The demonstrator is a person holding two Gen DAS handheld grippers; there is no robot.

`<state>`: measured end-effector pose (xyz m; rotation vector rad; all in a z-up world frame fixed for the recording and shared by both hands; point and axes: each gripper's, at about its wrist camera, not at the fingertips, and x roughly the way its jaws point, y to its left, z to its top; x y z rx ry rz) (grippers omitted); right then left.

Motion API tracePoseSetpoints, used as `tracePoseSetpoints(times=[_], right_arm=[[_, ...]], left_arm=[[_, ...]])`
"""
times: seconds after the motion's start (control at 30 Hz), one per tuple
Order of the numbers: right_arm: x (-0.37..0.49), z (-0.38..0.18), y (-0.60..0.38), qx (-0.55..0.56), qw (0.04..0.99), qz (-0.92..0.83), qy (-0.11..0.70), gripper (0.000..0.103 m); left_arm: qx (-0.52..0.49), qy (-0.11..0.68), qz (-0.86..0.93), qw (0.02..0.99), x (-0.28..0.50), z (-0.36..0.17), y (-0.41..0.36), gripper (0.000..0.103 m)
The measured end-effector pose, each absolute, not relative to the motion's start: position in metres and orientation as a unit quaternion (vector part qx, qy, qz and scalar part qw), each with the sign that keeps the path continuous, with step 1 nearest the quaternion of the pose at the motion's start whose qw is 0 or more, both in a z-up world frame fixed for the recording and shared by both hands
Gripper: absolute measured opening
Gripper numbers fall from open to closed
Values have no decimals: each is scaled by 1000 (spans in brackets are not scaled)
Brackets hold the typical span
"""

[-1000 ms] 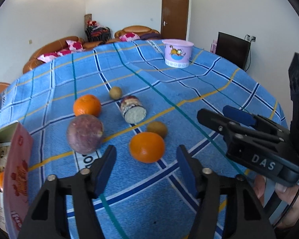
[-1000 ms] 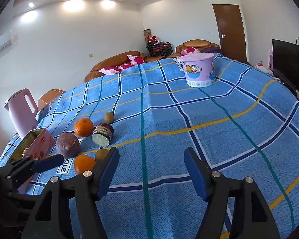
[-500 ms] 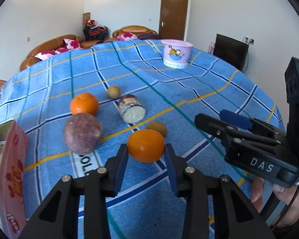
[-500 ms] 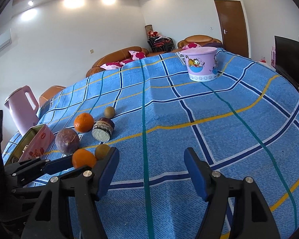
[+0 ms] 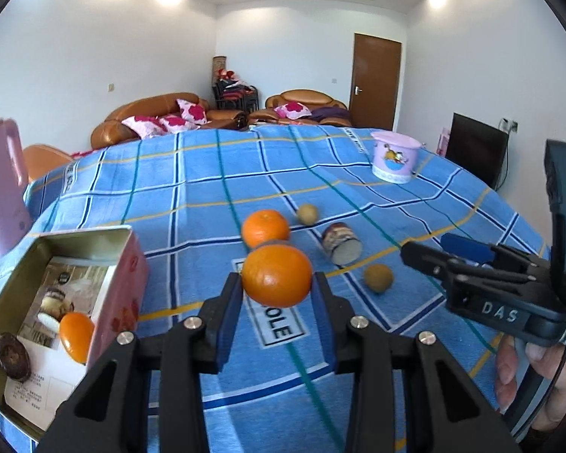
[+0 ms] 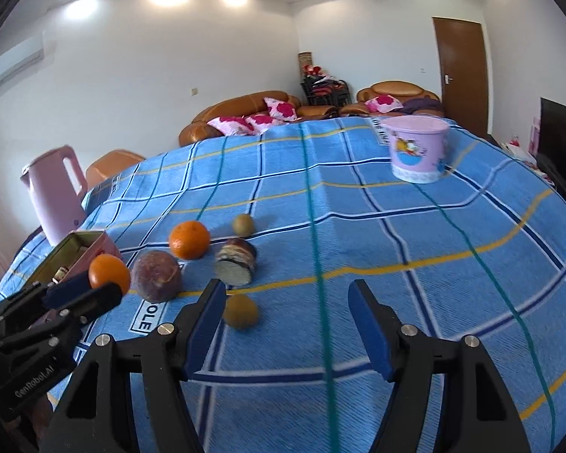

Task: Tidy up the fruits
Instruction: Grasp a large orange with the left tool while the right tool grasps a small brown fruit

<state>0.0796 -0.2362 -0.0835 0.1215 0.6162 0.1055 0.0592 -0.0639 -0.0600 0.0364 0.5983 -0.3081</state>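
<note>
Moved: the left tongs (image 5: 277,294), wide apart a second ago, now clamp the orange (image 5: 276,275) and hold it above the desk (image 5: 207,188), seemingly nearer the pink tin (image 5: 105,264).
Right tongs (image 6: 283,324): unchanged, half-spread, empty.

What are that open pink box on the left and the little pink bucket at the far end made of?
The pink box looks like thin painted metal: its bare inside walls have a dull silvery sheen and a rolled rim. The pink bucket looks like smooth moulded plastic with a printed cartoon, though that is less certain.
</note>
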Motion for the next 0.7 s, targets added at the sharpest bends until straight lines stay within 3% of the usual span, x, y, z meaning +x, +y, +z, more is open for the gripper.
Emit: tracePoseSetpoints(times=[0.13,0.27,0.3,0.5,0.7], right_arm=[[93,-89,-219,37,940,69,331,64],[105,-102,-207,23,929,80,359,52],[107,-104,-206,22,926,81,369,43],[110,-108,-204,23,918,94,385,29],[108,-107,-202,17,920,100,379,28]], left_arm=[[-5,306,-147,941,65,-67,-51,39],[-18,305,-149,940,65,-68,-47,39],[-18,304,-149,941,65,-68,-48,39],[-21,302,-150,941,63,-68,-48,39],[-27,301,-149,942,62,-68,-44,39]])
